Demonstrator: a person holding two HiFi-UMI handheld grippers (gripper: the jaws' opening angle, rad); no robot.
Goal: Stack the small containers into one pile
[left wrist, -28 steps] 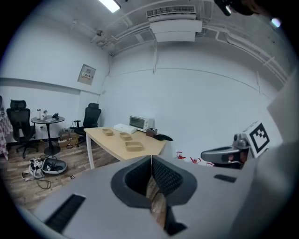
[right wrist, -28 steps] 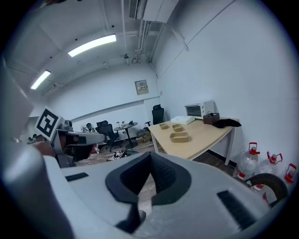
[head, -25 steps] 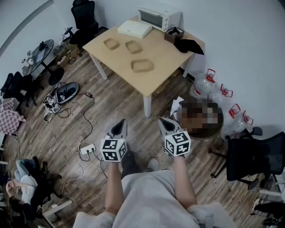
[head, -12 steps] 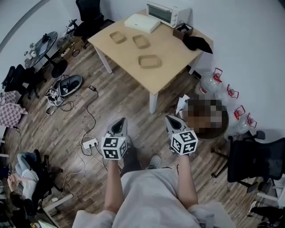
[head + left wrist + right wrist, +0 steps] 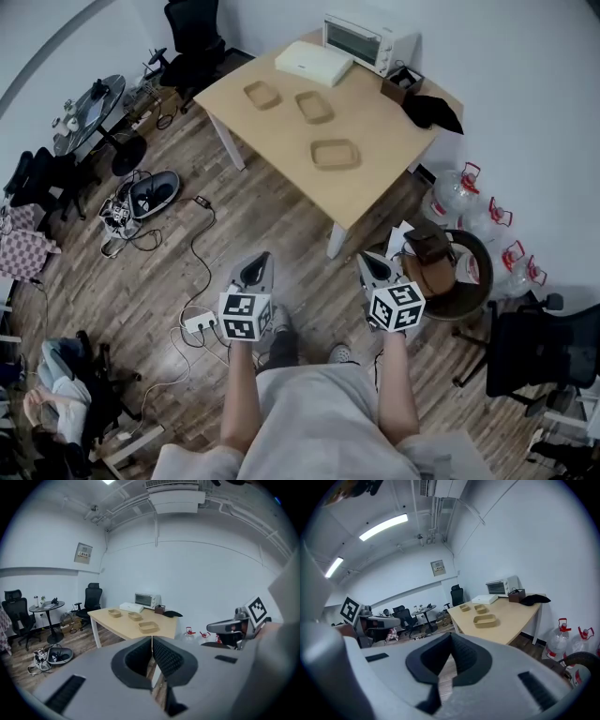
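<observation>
**Both tools empty, containers waiting on the desk**

Nothing's getting grabbed yet. The left tool and right tool are both sitting pinched together on nothing, hovering over the floor well short of the desk. The containers are lying apart on it: near container, middle container, far container. They're looking like light, thin-walled brown trays, probably a bit flexy. I'm guessing a gentle pinch on one rim wall is working better than squeezing across.
</observation>
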